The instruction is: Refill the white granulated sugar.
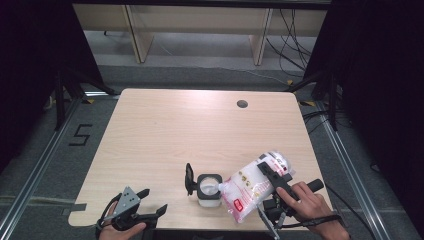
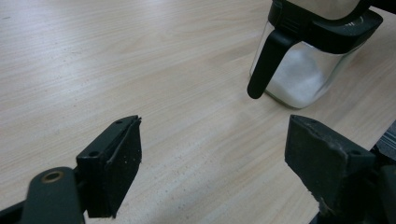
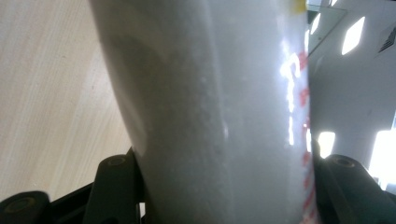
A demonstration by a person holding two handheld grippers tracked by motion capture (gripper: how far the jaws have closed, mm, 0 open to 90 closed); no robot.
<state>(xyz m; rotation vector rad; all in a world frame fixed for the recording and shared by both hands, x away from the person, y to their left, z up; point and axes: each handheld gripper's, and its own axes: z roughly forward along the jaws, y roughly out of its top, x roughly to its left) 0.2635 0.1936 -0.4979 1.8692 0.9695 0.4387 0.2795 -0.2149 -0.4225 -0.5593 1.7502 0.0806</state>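
A glass jar (image 1: 209,191) with a black rim and flipped-up black lid stands near the table's front edge, partly filled with white grains. A clear bag (image 1: 247,192) of white grains with red print lies tilted over it, its corner at the jar's mouth. My right gripper (image 1: 266,171) is shut on the bag's upper part. In the right gripper view the bag (image 3: 210,102) bulges between the two black jaws of that gripper (image 3: 229,186). My left gripper (image 1: 154,200) rests open at the front left, nothing between its jaws. In the left gripper view that gripper (image 2: 215,154) faces the jar (image 2: 303,74), well apart.
The wooden table (image 1: 165,135) has a round cable hole (image 1: 242,104) at the back right. Black stands and cables flank the table on the floor. A person's hands enter from the bottom edge.
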